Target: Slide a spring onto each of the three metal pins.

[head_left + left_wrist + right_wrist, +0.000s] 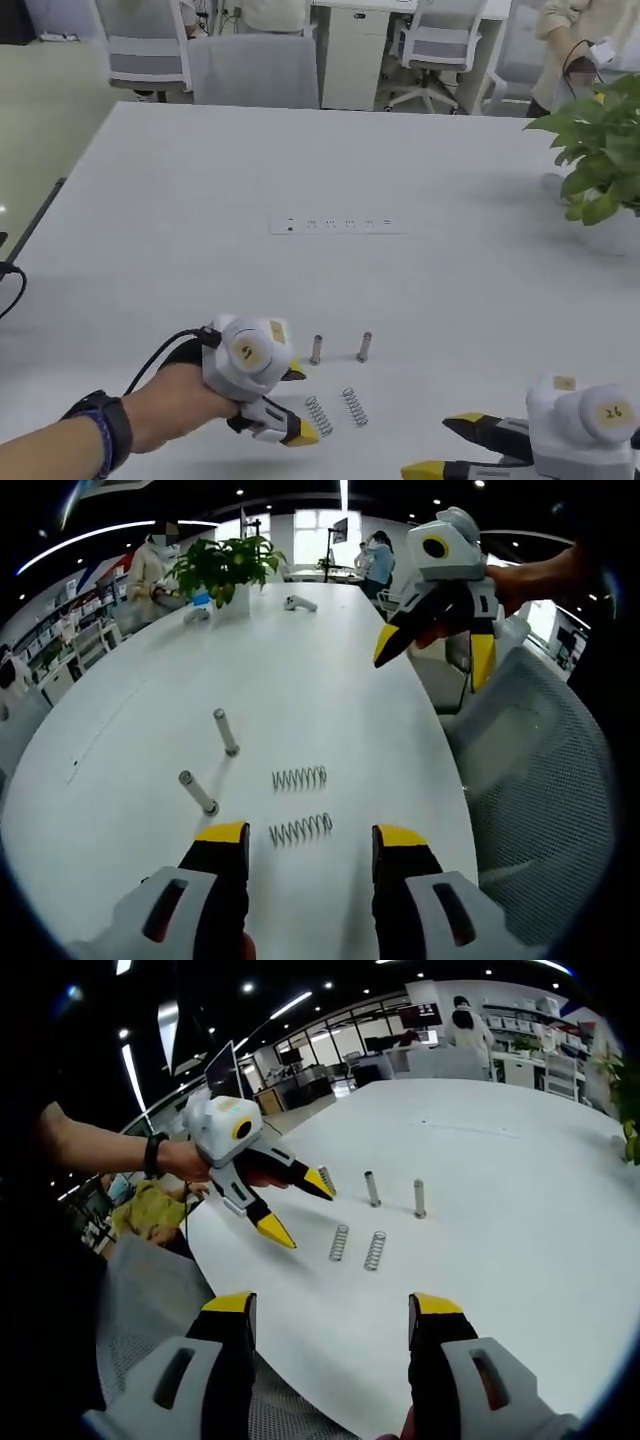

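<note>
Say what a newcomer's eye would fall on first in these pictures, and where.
Two white tools with yellow-tipped jaws catch the eye: the left hand-held gripper, open, at the head view's lower centre, and the right hand-held gripper, open, at its lower right. Between them two small coiled metal springs lie flat on the white table, near two upright grey metal pins.

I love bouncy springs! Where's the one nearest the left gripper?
In the head view, that spring lies on the white table beside a yellow tip of the left gripper, left of the other spring, just in front of a pin.
</note>
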Tool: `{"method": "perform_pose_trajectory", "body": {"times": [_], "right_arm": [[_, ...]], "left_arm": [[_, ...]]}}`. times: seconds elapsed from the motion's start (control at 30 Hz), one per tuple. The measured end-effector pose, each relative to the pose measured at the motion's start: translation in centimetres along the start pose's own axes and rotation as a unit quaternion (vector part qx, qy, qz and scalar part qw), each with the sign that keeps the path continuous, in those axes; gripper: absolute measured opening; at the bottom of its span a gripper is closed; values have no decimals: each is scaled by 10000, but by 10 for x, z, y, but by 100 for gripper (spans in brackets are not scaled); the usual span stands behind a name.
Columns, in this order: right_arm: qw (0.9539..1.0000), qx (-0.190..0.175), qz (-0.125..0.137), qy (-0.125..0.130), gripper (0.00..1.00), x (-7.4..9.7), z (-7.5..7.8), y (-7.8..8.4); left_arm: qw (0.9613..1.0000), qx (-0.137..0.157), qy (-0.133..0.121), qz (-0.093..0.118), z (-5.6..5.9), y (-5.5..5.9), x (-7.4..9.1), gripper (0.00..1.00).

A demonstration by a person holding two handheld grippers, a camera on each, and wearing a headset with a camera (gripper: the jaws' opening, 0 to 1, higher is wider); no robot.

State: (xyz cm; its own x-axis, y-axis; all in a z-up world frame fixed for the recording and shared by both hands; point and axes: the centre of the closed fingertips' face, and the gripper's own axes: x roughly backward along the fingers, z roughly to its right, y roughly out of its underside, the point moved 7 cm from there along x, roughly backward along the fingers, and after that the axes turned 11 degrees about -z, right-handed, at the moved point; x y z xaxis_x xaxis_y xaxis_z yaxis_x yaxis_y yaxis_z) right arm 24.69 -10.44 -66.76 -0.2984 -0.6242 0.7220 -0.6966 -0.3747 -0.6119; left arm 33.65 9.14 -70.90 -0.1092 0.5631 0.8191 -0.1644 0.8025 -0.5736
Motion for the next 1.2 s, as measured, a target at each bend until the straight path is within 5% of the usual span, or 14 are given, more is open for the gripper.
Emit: {"method": "perform_pose_trajectory", "body": {"times": [0.47, 0.7, 0.8, 1.2], "right_arm": [[10000, 0, -38, -49, 60, 0, 0, 2], [9999, -6, -71, -80, 60, -1, -1, 4], [9999, 19, -97, -82, 60, -1, -2, 3], [9998, 116, -122, -68, 59, -1, 0, -5]], "left_arm": [[9978, -481, 278, -352, -2, -8, -27, 41], [9951, -589, 452, -647, 1, 1, -40, 40], [9945, -407, 621, -739, 3, 8, -42, 40], [9940, -450, 435, -898, 9, 26, -34, 34]]}}
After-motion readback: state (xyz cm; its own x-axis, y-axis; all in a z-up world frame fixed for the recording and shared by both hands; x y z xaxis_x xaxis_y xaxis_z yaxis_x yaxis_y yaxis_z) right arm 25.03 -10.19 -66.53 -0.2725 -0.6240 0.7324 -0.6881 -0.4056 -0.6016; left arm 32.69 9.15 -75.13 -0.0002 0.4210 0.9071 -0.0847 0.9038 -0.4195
